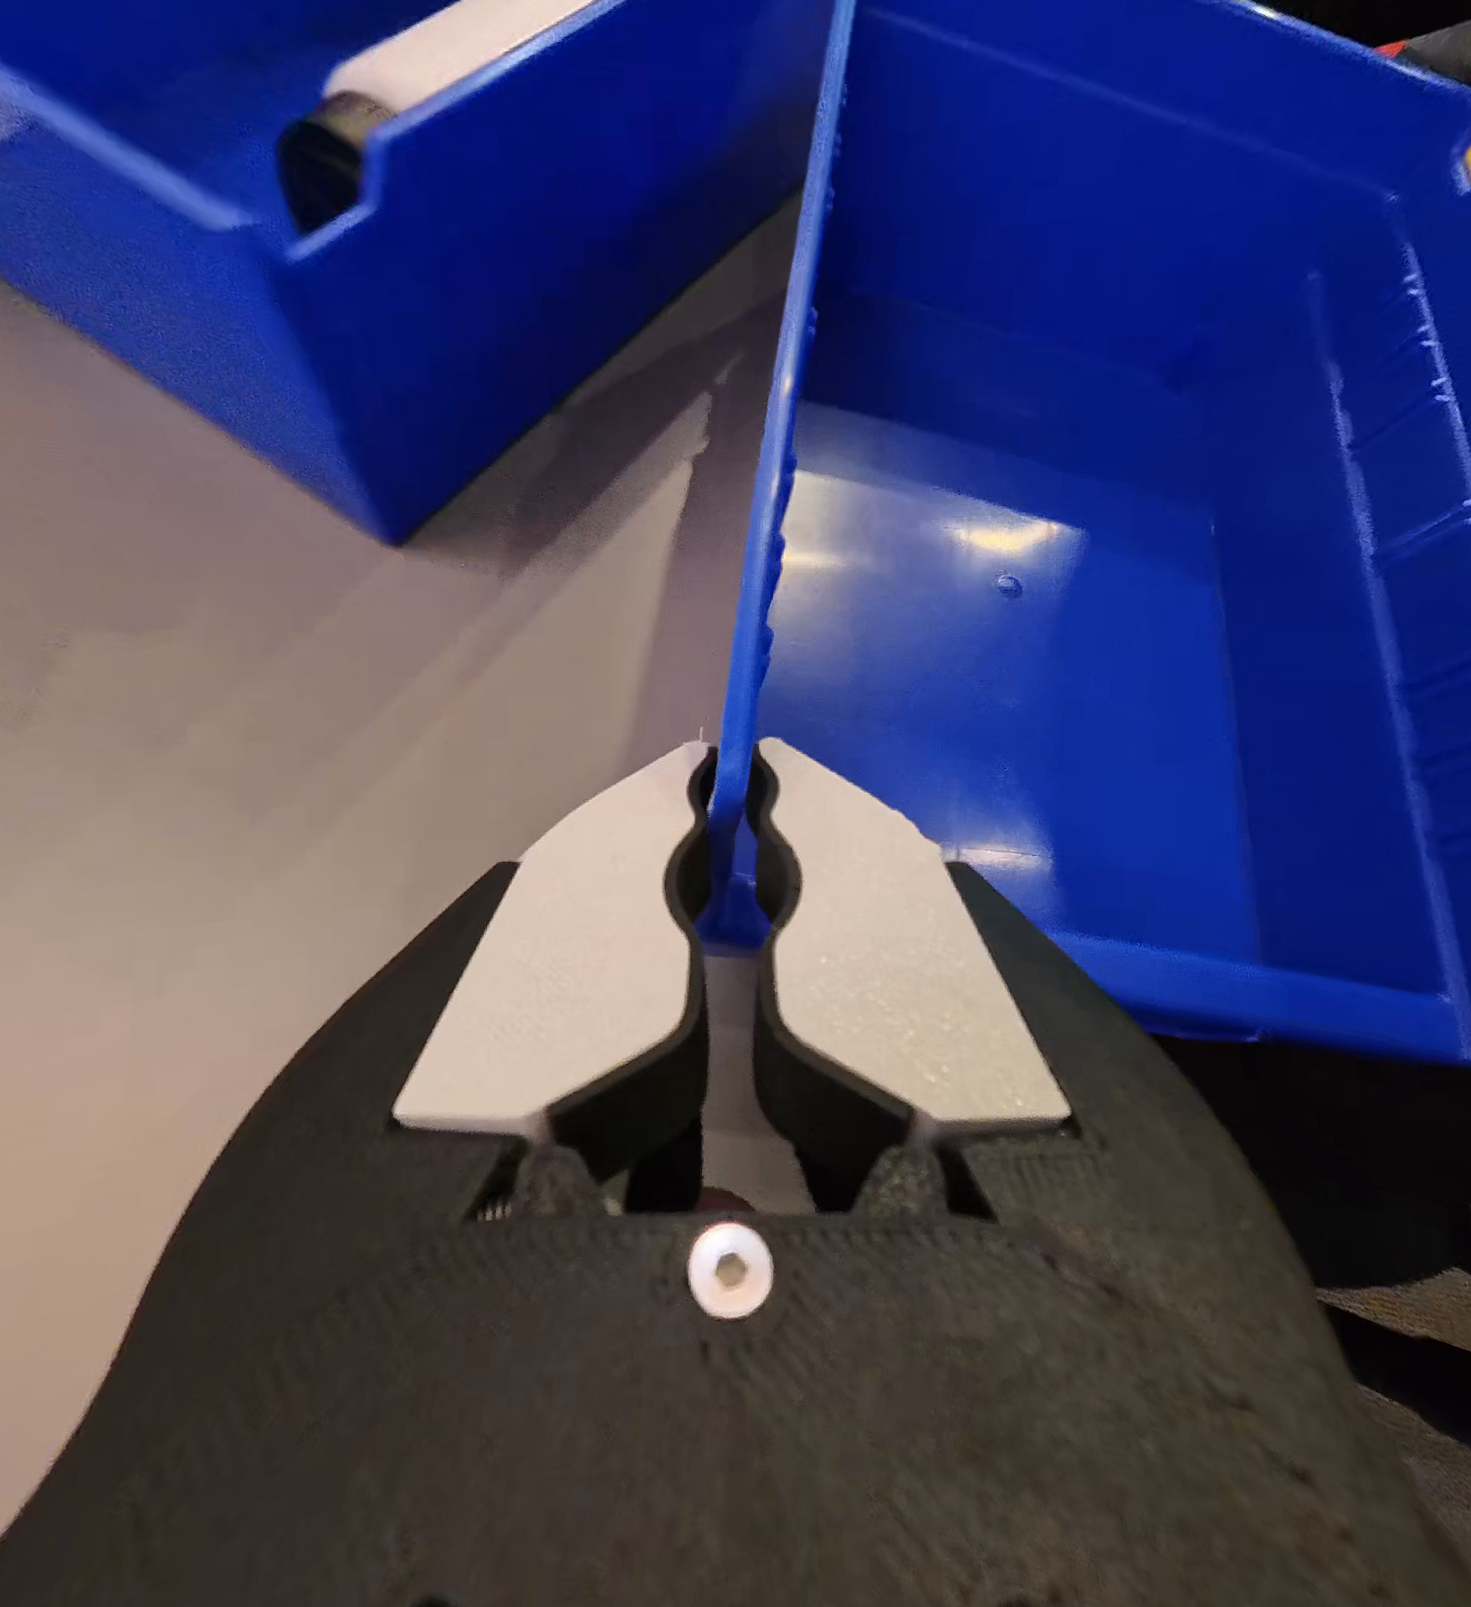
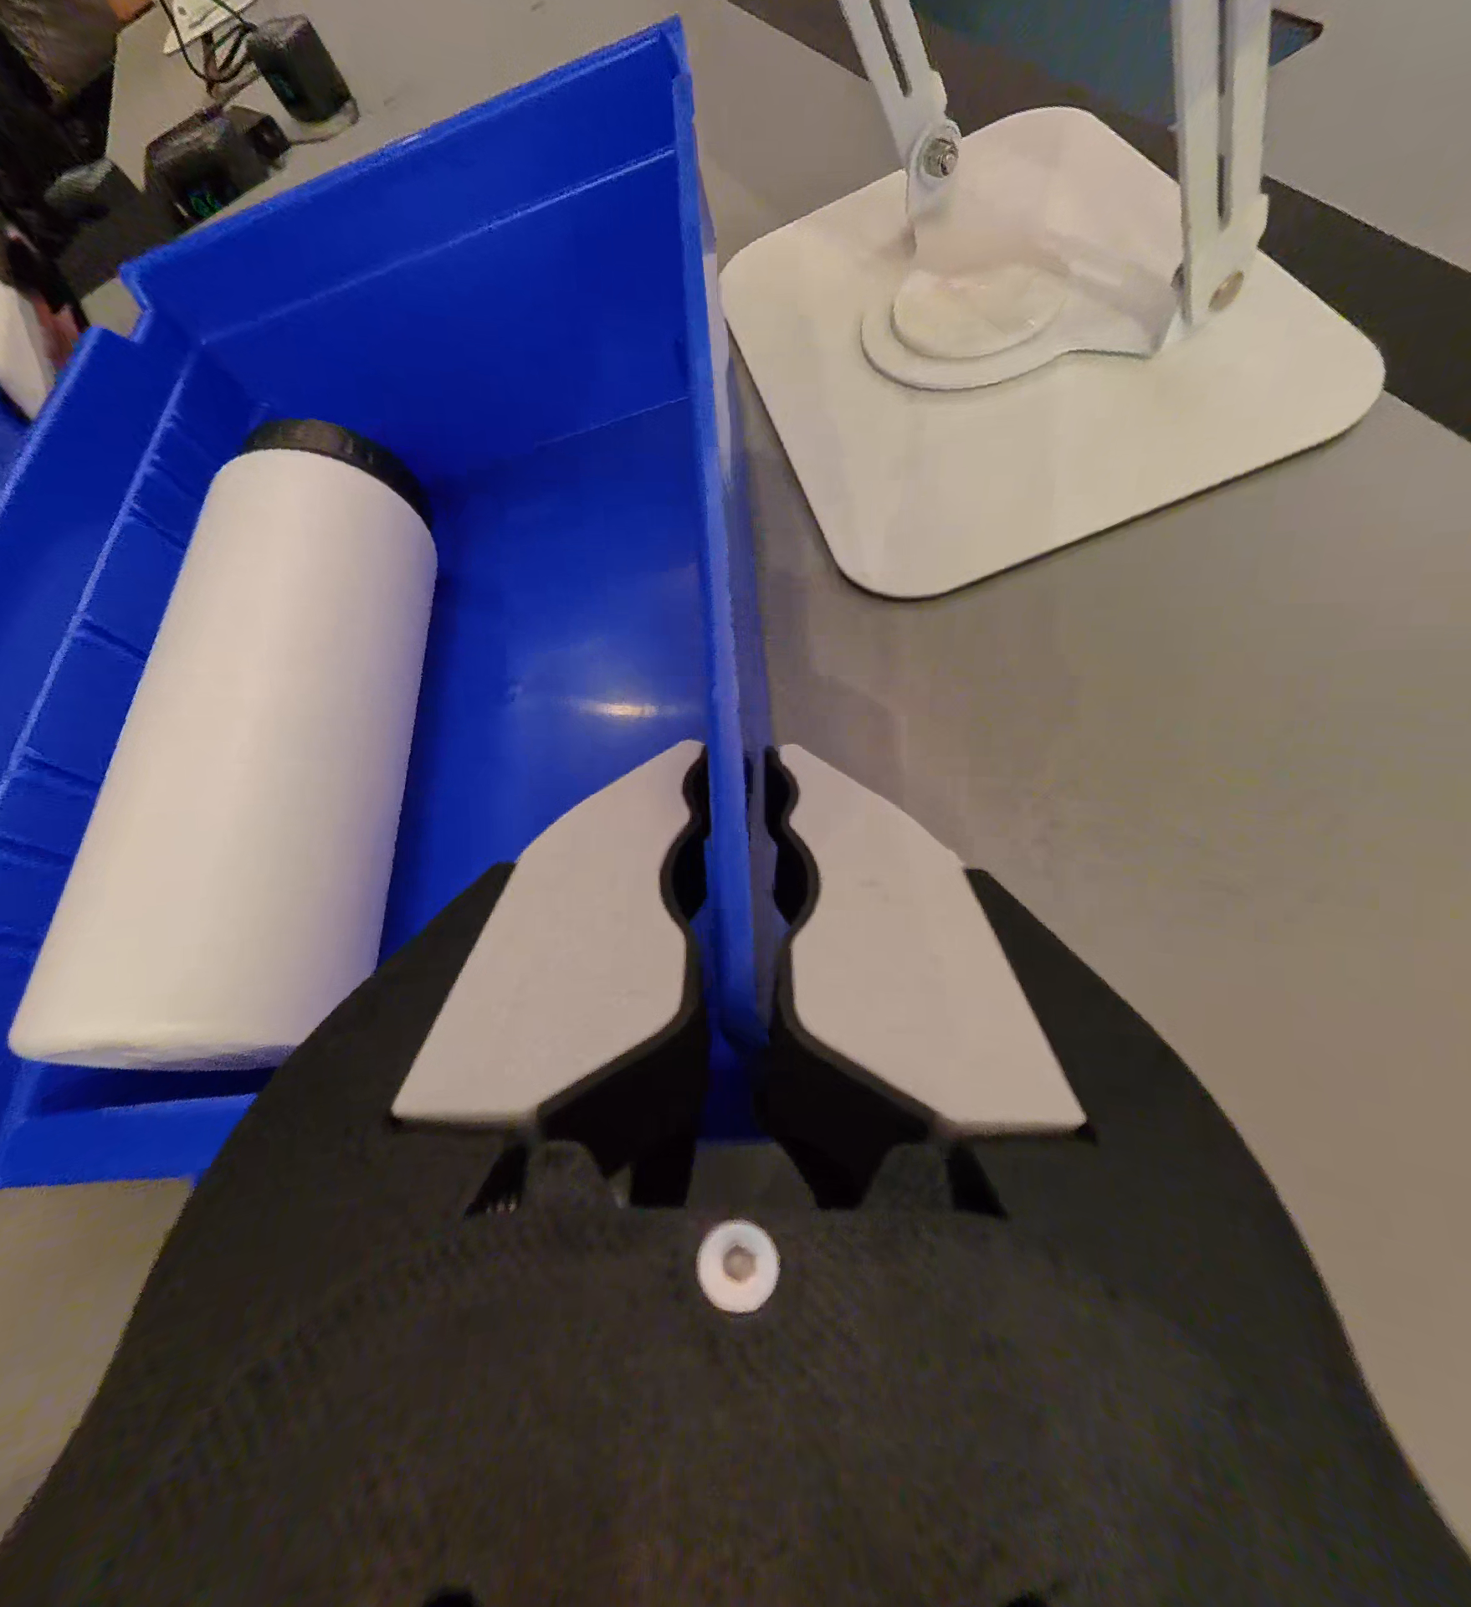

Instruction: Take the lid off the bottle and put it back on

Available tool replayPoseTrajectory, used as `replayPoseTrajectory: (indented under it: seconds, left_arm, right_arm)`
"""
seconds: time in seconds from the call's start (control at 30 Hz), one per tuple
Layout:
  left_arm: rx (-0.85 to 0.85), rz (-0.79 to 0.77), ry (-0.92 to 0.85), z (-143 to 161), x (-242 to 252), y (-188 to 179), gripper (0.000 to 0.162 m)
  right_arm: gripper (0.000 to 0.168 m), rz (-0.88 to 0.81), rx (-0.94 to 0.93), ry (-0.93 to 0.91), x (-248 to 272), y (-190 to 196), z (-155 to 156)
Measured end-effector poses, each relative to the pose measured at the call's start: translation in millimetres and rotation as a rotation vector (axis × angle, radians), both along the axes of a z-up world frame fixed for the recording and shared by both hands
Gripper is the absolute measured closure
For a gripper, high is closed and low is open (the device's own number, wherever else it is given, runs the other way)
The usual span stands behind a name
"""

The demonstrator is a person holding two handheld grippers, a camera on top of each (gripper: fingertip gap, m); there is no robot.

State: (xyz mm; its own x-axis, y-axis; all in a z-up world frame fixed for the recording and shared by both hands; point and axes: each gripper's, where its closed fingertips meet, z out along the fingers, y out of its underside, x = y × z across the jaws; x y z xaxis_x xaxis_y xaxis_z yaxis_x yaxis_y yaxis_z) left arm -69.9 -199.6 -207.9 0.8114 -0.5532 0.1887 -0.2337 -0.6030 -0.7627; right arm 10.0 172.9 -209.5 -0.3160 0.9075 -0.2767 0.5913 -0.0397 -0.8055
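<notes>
Left claw (image 1: 732, 765) is clamped tight on the wall of an empty bin (image 1: 1149, 539). Right claw (image 2: 736, 765) pinches the other bin's (image 2: 541, 365) wall; only its view shows the whole bottle (image 2: 254, 739) lying inside (lid (image 2: 341, 448) on), desk (image 2: 1149, 826) beside.

The bottle (image 2: 236, 748) is a white cylinder lying on its side in a blue bin (image 2: 489, 287), along the bin's left wall; its black ribbed lid (image 2: 341, 448) is on, pointing toward the far end.
</notes>
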Motion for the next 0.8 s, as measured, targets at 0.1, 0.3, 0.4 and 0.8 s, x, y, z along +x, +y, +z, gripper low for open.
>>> replayPoseTrajectory:
  seconds: [0.1, 0.3, 0.4, 0.8]
  left_arm:
    - [-0.082, 0.014, -0.062, 8, -2, -3, 0.111]
    - [0.084, 0.275, -0.065, 87, -61, 37, 0.083]
    - [0.103, 0.428, -0.015, 102, -82, 90, 0.080]
    - [-0.241, 0.481, 0.163, 19, -79, 202, 0.094]
  right_arm:
    - [0.103, -0.062, -0.015, -0.020, -10, -2, 18]
    - [0.100, -0.125, -0.055, -0.116, 60, -44, 65]
    - [0.100, -0.080, -0.055, -0.195, 96, -101, 66]
    - [0.088, 0.079, -0.060, -0.387, 126, -224, 29]
